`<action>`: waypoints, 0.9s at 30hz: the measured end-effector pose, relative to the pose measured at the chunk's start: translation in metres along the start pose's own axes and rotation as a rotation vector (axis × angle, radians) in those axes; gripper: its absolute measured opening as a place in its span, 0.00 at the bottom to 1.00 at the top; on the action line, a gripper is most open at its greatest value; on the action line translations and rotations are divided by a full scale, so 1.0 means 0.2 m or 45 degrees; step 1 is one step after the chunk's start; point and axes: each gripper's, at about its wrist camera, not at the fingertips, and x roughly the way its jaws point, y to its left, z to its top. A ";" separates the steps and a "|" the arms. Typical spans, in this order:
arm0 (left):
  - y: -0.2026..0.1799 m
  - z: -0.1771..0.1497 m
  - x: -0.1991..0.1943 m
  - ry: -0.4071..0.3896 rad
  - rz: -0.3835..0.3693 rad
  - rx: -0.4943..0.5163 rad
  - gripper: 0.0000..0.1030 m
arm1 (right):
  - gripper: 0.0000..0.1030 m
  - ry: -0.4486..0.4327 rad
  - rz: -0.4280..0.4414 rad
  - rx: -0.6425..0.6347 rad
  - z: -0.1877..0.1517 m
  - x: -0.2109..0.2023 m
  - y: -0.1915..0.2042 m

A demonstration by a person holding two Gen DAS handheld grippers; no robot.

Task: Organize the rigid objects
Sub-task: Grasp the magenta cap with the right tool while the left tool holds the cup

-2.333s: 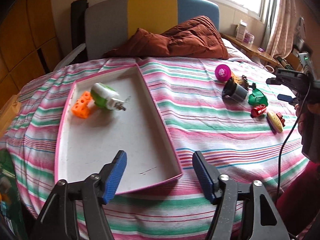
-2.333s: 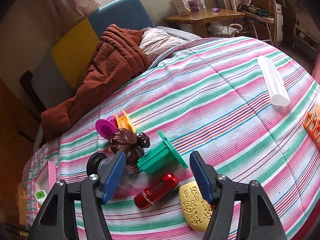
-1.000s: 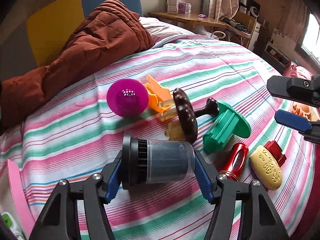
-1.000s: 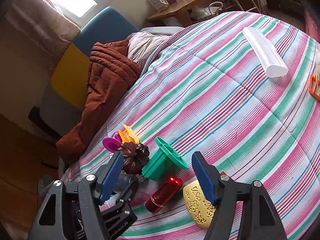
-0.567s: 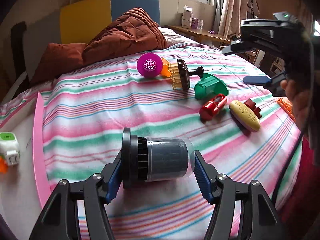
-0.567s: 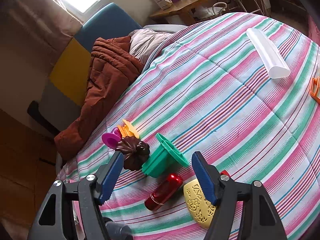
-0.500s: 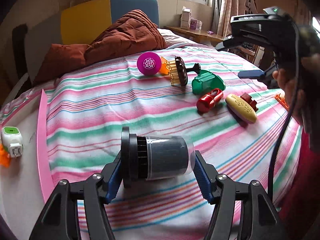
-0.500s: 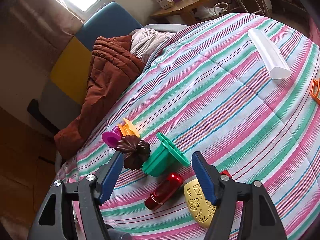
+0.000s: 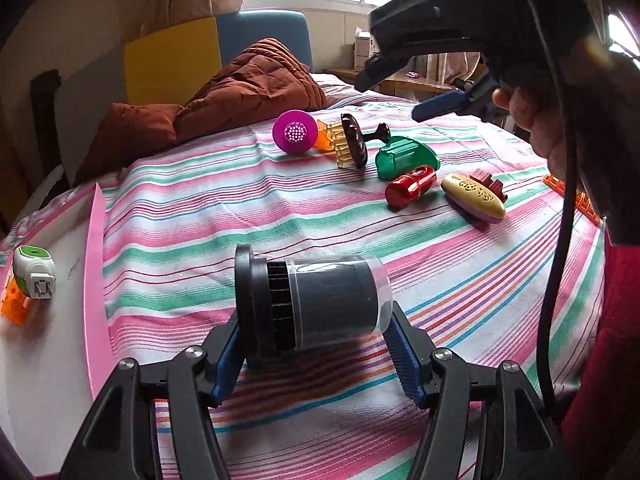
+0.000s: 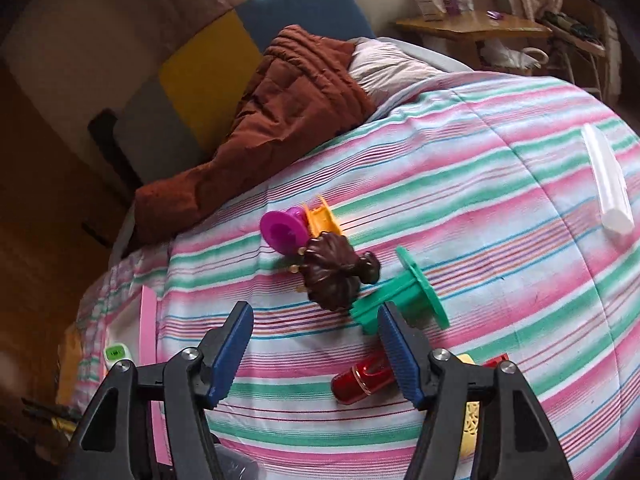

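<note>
My left gripper (image 9: 316, 344) is shut on a dark cylinder with a black ribbed cap (image 9: 312, 304) and holds it on its side above the striped bedspread, right of the pink-rimmed white tray (image 9: 94, 264). The tray holds a green-and-white plug device (image 9: 34, 274) and an orange block (image 9: 14, 304). My right gripper (image 10: 316, 344) is open and empty above the bedspread, near a brown comb (image 10: 332, 272), a green spool (image 10: 404, 296) and a red tube (image 10: 362, 376). It also shows in the left wrist view (image 9: 424, 92), above the toys.
A magenta cup (image 9: 295, 132), an orange piece (image 9: 326, 138), a yellow oval (image 9: 474, 198) and a dark red piece (image 9: 486, 182) lie on the bed. A brown quilt (image 9: 240, 88) lies at the headboard. A white roll (image 10: 608, 184) lies far right.
My left gripper closed on the dark cylinder among the toys, lifted it and carried it left toward the tray. My right gripper stayed open over the toys and shifted slightly.
</note>
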 end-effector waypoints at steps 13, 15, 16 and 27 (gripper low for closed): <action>0.05 0.00 0.00 -0.027 -0.062 -0.056 0.63 | 0.33 0.170 -0.386 -0.870 0.28 0.49 0.48; 0.05 -0.01 0.00 -0.028 -0.065 -0.058 0.63 | 0.32 0.214 -0.482 -1.054 0.24 0.60 0.53; 0.05 -0.01 0.00 -0.029 -0.065 -0.057 0.63 | 0.32 0.231 -0.516 -1.120 0.23 0.66 0.55; 0.04 -0.01 -0.01 -0.035 -0.070 -0.060 0.63 | 0.12 0.241 -0.326 -1.038 0.13 0.54 0.51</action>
